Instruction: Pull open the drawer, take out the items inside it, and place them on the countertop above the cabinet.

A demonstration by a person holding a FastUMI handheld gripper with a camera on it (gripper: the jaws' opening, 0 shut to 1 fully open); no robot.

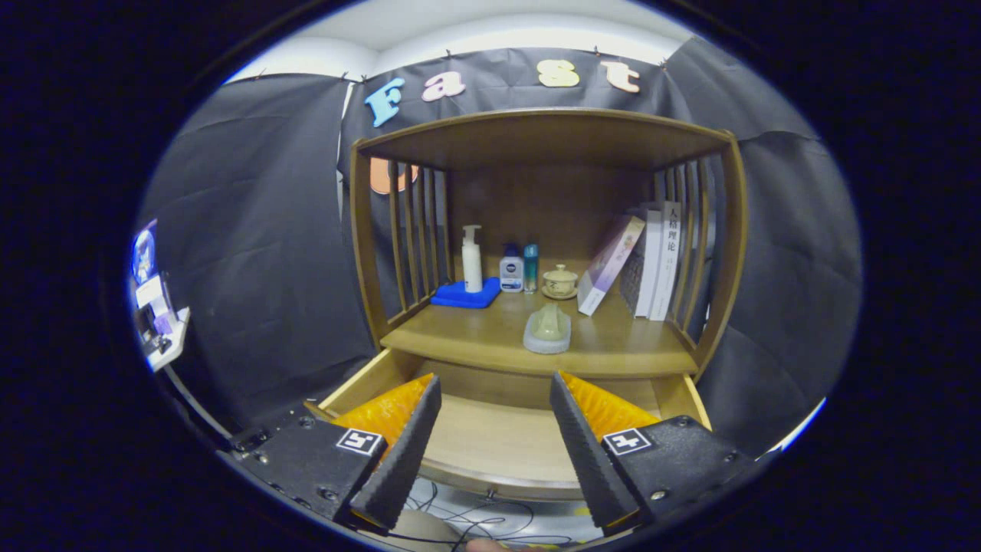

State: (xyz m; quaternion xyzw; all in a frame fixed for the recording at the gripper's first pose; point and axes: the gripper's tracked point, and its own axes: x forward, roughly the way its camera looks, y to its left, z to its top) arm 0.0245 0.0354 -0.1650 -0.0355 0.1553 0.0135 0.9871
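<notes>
The wooden drawer (498, 441) stands pulled out below the countertop (605, 349), and its visible floor is bare. My gripper (496, 383) hangs open over the drawer, with nothing between its fingers. On the countertop, just beyond the fingers, lies a pale translucent soap-dish-like item (547, 330). It rests near the counter's front edge. The parts of the drawer under the two fingers are hidden.
At the back of the countertop stand a white pump bottle (472, 261) on a blue pad (464, 295), a small blue-capped bottle (511, 270), a slim teal bottle (530, 268), a lidded ceramic cup (559, 281) and leaning books (647, 264). Slatted wooden sides and a top shelf (544, 134) enclose it. Cables (490, 517) lie below the drawer.
</notes>
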